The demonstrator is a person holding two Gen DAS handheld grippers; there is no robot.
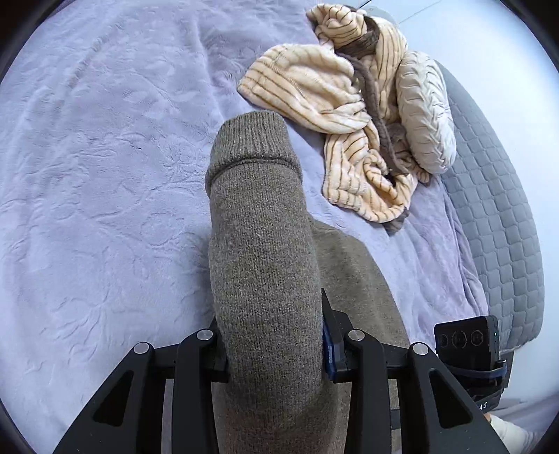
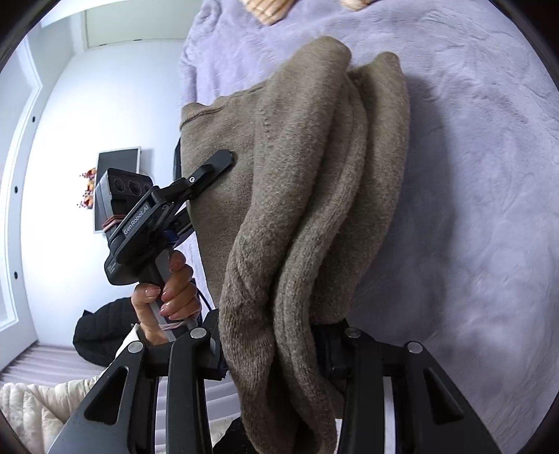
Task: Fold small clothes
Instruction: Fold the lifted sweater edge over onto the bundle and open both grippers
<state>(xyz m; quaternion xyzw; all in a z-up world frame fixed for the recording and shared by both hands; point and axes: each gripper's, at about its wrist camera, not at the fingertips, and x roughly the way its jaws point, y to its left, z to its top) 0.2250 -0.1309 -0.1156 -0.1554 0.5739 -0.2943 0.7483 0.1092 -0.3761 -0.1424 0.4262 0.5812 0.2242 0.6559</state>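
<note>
Both claws are gripping one brown sweater (image 2: 297, 195): left claw (image 1: 272, 352) is pinching a sleeve running straight ahead, right claw (image 2: 276, 345) is bunching thick folds. It is hanging between them above the bed (image 1: 97, 174), nearer neither hand.

brown knit garment (image 1: 262, 251) hides left gripper (image 1: 276, 352) fingertips; striped cream garment (image 2: 269, 10) cropped at twelve o'clock, right wrist view.

Lavender plush bed cover (image 1: 104, 181); striped cream garment (image 1: 335, 104) heaped on it, cream pillow (image 1: 424, 115) alongside.
</note>
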